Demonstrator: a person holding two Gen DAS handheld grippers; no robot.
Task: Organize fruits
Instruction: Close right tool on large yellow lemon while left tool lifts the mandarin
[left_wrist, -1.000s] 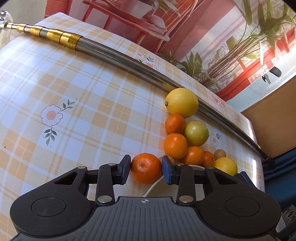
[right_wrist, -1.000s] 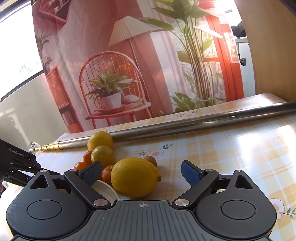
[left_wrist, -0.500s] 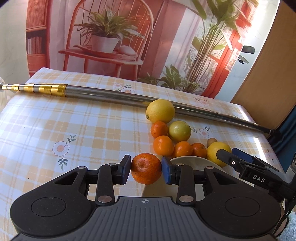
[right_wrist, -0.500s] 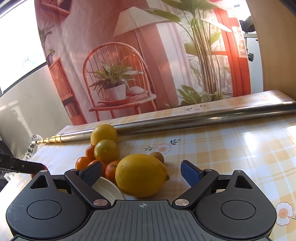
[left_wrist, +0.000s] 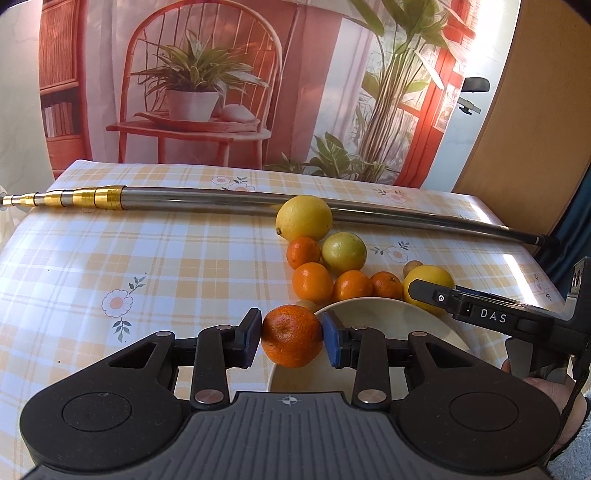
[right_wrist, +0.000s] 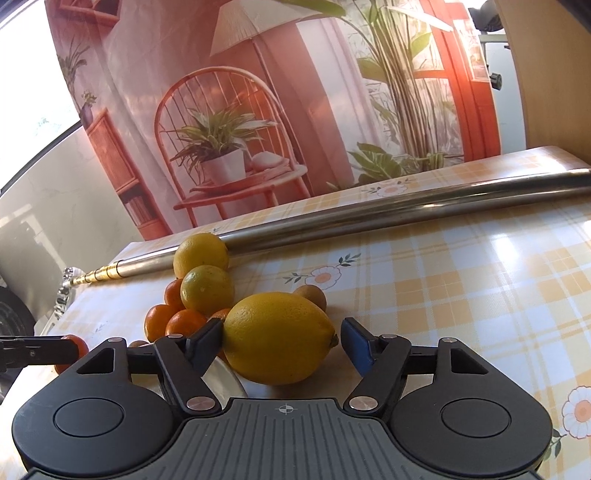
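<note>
In the left wrist view my left gripper (left_wrist: 291, 338) is shut on an orange tangerine (left_wrist: 291, 334), held over the left rim of a cream plate (left_wrist: 388, 317). Behind the plate lie several tangerines (left_wrist: 312, 282), a green-yellow citrus (left_wrist: 343, 252), a far lemon (left_wrist: 303, 218) and a near lemon (left_wrist: 428, 282). In the right wrist view my right gripper (right_wrist: 280, 328) is open around the near lemon (right_wrist: 277, 338). Its left pad touches the peel, and a small gap shows at the right pad. The lemon rests on the table beside the plate (right_wrist: 221, 376).
A long steel pole with a gold telescopic end (left_wrist: 221, 199) lies across the checked tablecloth behind the fruit. A small brown fruit (right_wrist: 312, 295) sits behind the near lemon. A printed backdrop stands past the table's far edge. A wooden panel (left_wrist: 535, 110) rises at the right.
My left gripper tilted up and moved right with the tangerine, reaching the plate's rim. The right gripper's fingers narrowed around the near lemon.
</note>
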